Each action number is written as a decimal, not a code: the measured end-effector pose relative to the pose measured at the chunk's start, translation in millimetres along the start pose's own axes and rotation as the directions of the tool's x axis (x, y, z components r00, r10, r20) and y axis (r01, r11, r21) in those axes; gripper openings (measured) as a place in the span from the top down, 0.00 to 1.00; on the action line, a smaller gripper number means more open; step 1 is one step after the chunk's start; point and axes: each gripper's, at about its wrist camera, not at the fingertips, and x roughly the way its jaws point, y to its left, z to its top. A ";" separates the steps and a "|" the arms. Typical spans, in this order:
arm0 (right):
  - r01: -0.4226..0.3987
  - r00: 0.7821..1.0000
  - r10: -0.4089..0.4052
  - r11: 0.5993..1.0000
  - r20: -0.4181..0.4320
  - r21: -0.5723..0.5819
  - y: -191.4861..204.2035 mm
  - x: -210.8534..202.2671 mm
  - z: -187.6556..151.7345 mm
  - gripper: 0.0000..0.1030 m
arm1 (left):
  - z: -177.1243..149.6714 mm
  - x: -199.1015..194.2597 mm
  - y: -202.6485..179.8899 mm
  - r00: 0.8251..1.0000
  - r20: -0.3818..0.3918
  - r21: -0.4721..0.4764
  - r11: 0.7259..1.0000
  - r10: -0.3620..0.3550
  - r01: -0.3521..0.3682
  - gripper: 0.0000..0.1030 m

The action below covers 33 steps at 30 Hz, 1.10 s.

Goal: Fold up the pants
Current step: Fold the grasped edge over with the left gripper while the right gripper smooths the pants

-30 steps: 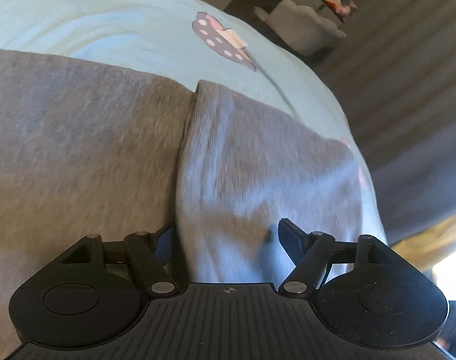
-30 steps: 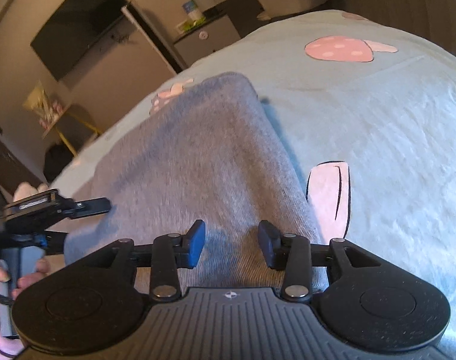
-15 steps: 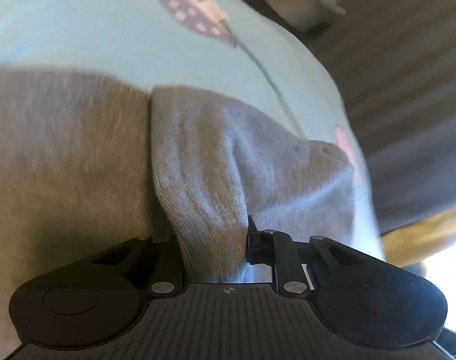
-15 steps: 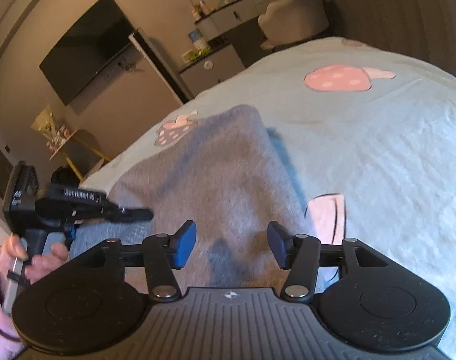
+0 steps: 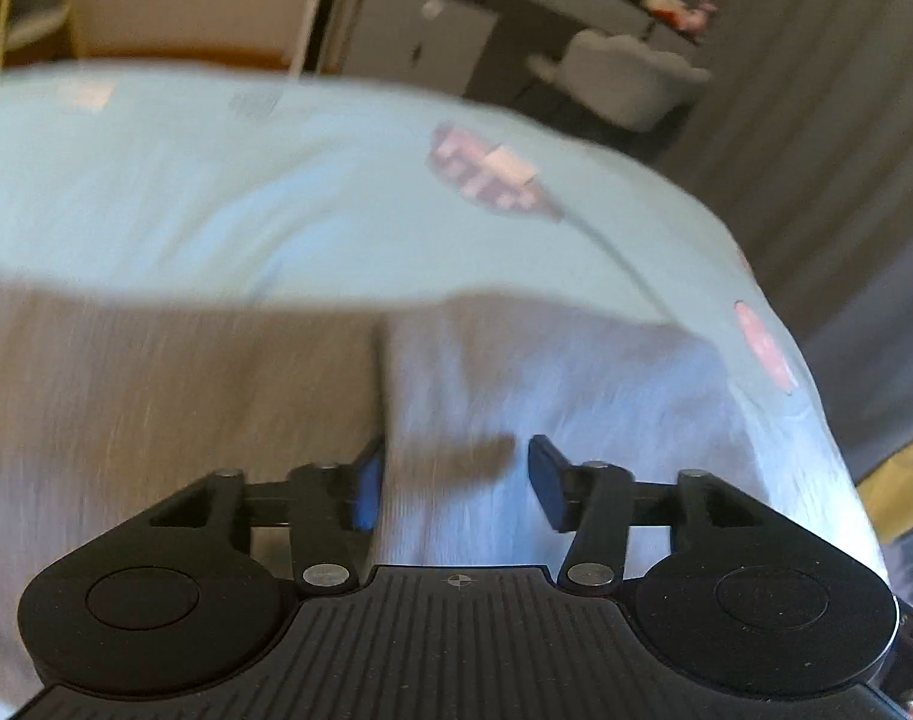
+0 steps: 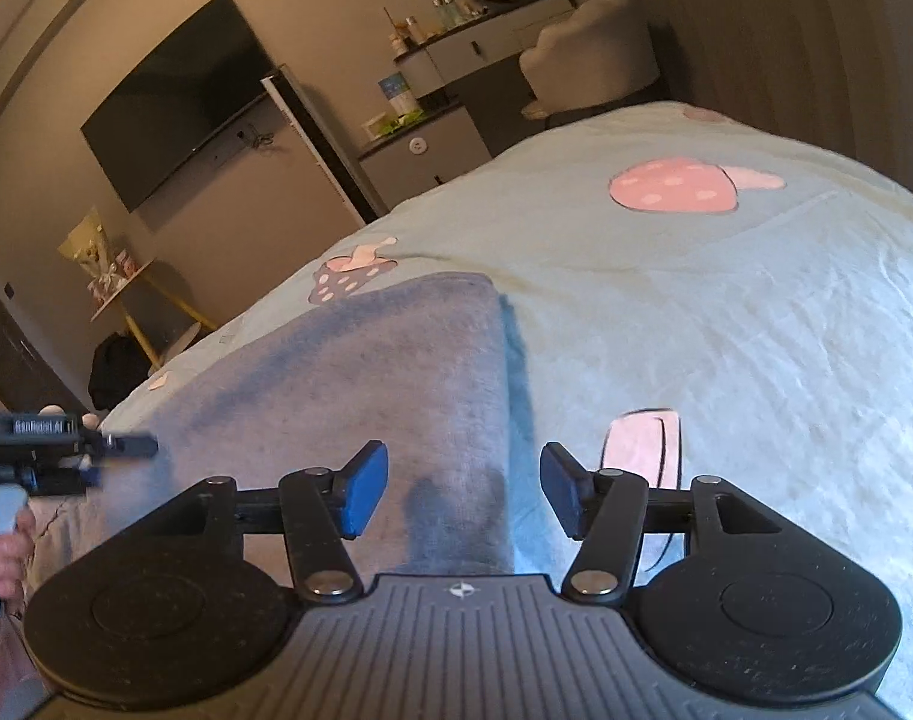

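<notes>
The grey pants [image 5: 546, 378] lie folded on the light blue bed sheet [image 5: 246, 192]. In the left wrist view a folded layer lies over a wider grey part [image 5: 156, 384]. My left gripper [image 5: 450, 483] is open just above the fold's edge, holding nothing. In the right wrist view the pants [image 6: 366, 384] lie as a long folded strip. My right gripper [image 6: 463, 495] is open above its right edge, empty. The left gripper also shows in the right wrist view [image 6: 126, 447], at the pants' left side.
The sheet [image 6: 726, 330] has pink mushroom prints [image 6: 672, 186]. Beyond the bed stand a wall television [image 6: 180, 96], a grey cabinet [image 6: 420, 150], a dressing table with a pale chair [image 6: 594, 60], and a small side table [image 6: 126, 294].
My left gripper has opened and let go of the pants fold, and has lifted back. My right gripper has opened wider and risen away from the pants.
</notes>
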 end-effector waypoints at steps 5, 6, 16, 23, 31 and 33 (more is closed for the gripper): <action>-0.049 0.999 0.049 0.998 0.013 -0.046 18.9 -15.4 -0.7 0.53 | -32.6 10.7 20.9 0.995 -0.080 -0.081 0.995 -0.065 0.058 0.41; -0.062 0.998 0.062 0.996 0.005 -0.061 22.6 -16.5 -1.1 0.57 | -39.1 11.7 22.7 0.994 -0.088 -0.093 0.994 -0.069 0.061 0.40; -0.009 0.979 -0.006 0.997 -0.203 -0.072 26.6 18.5 -3.3 0.58 | -33.9 9.3 -2.3 0.996 -0.089 0.048 0.999 0.025 -0.021 0.73; -0.041 0.981 0.035 0.999 -0.192 -0.026 18.3 16.5 -4.5 0.51 | -13.4 -27.8 -55.1 0.959 0.225 0.279 0.932 0.172 -0.232 0.53; -0.055 0.982 0.050 0.998 -0.185 -0.022 20.9 18.2 -7.8 0.46 | 1.1 52.3 -96.3 0.967 0.171 0.297 0.927 0.187 -0.231 0.48; -0.062 0.981 0.059 0.998 -0.182 -0.011 18.4 18.5 -8.5 0.46 | 1.7 79.1 -95.4 0.961 0.126 0.296 0.915 0.248 -0.275 0.45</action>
